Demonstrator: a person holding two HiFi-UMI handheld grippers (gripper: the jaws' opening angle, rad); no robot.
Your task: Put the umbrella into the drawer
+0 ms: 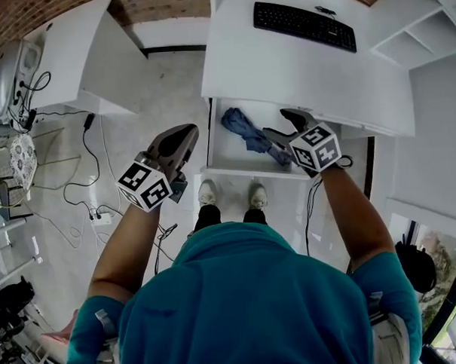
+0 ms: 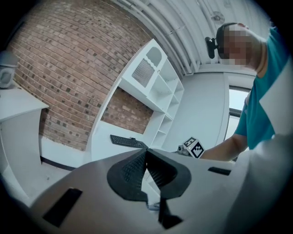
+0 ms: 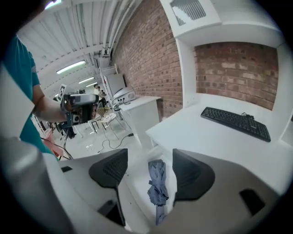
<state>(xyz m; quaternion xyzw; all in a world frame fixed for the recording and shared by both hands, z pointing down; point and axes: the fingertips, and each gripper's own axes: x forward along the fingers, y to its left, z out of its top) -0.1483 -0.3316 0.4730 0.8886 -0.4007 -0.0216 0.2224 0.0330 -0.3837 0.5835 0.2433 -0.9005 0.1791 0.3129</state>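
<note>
A folded blue umbrella lies inside the open white drawer under the desk. My right gripper hovers over the drawer's right half, just right of the umbrella, open and holding nothing. In the right gripper view the umbrella shows below and between the spread jaws of the right gripper, on the drawer floor. My left gripper is raised over the floor left of the drawer. Its jaws are shut tip to tip with nothing between them.
The white desk above the drawer carries a black keyboard. A second white desk stands at the left, with cables and a power strip on the floor. The person's shoes stand right before the drawer front. White shelves are at the right.
</note>
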